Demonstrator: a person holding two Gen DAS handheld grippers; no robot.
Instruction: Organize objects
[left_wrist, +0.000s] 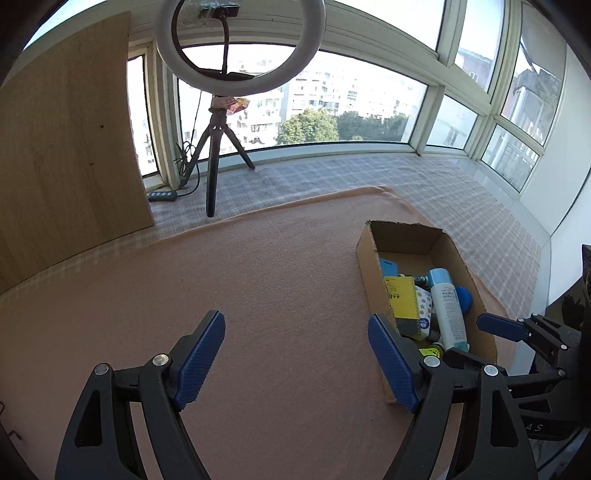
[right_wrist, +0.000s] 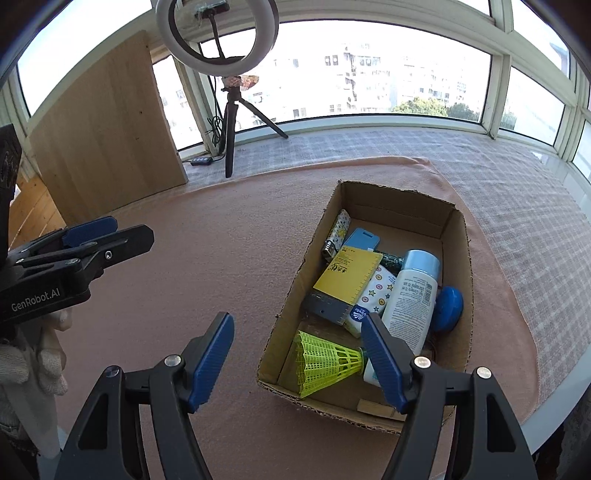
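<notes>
Gaping empty above the pink cloth (right_wrist: 221, 236): left gripper (left_wrist: 295, 362) and right gripper (right_wrist: 299, 363) jaws.

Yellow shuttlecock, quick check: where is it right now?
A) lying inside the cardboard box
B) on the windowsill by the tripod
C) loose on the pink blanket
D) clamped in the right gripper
A: the right wrist view shows the yellow shuttlecock lying on its side in the near end of the cardboard box, with the right gripper open and empty.

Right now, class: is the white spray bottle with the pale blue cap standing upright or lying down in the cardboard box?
Lying down: the white spray bottle rests lengthwise among other items inside the cardboard box.
</notes>
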